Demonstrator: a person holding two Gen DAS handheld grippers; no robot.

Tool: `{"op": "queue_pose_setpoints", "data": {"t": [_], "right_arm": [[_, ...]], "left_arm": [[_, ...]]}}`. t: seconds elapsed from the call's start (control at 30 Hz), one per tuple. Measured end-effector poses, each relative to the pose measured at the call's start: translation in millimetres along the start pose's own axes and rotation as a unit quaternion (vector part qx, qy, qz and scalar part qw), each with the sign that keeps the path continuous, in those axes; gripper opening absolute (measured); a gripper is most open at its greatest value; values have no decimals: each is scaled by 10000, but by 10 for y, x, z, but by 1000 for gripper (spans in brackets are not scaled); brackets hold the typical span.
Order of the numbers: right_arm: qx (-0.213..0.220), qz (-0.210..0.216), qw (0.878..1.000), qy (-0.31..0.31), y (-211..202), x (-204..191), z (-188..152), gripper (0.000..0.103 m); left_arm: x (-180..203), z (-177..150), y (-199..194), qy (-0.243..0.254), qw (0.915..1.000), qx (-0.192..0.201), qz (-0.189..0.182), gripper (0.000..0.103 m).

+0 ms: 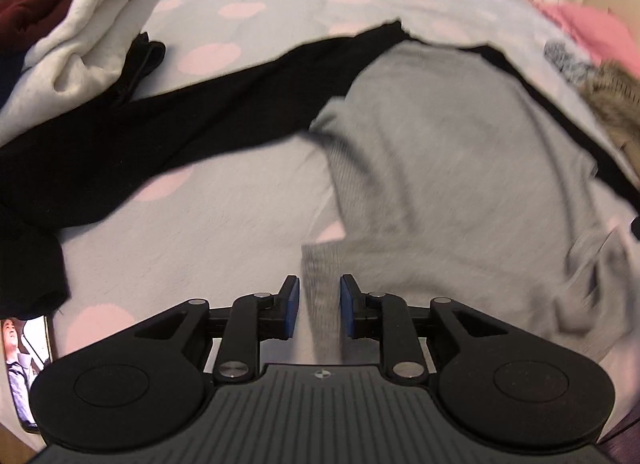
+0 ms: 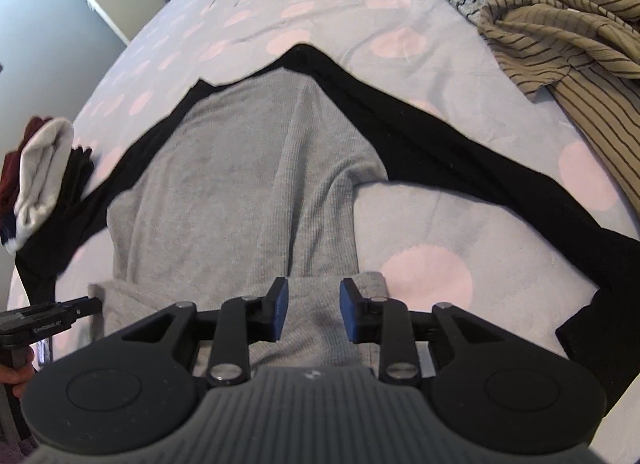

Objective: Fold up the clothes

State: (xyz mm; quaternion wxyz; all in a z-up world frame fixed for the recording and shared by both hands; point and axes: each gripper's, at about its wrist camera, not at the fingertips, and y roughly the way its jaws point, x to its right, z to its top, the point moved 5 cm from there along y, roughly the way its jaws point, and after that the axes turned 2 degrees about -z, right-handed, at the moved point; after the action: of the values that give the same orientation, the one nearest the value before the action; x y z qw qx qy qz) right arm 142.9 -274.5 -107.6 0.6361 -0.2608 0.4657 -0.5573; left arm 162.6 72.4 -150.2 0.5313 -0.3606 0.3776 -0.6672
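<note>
I see a grey top [image 2: 240, 168] of fine ribbed knit, matt, with smooth black sleeves [image 2: 460, 160]. The bedspread [image 2: 420, 224] looks soft and brushed. At two o'clock lies a thin, crinkled striped cloth [image 2: 560, 36]. My right gripper [image 2: 313, 312] is matt black plastic with blue rubbery pads [image 2: 347, 312] and shiny metal pins. At ten o'clock, fleecy white cloth [image 1: 100, 24].

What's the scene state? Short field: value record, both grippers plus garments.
surface: bed cover with pink dots
main garment: grey ribbed knit top with black sleeves, spread flat, sleeves out to both sides
left gripper: open, grey hem strip between the pads
right gripper: open, over the grey hem
folded stack: white and maroon clothes, far left
unfolded pile: olive striped shirt, far right
blur: left wrist view is motion-blurred
</note>
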Motion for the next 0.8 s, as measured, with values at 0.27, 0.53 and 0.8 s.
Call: {"op": "queue_pose_setpoints", "data": {"t": [0.27,0.53,0.8], "right_arm": [[-324,-311,9987,-232,185,171,-220,0],[-106,-656,9976,180,15,531,-244,1],[44,-618,9980,136,-40,445,-168,5]], "left_arm": [[-56,-73,-143,56,9998,206,-10,2],[157,-279,-406,746,9949,545,-392,2],[827,-651,-659,2428,9593,879,-1141,2]]}}
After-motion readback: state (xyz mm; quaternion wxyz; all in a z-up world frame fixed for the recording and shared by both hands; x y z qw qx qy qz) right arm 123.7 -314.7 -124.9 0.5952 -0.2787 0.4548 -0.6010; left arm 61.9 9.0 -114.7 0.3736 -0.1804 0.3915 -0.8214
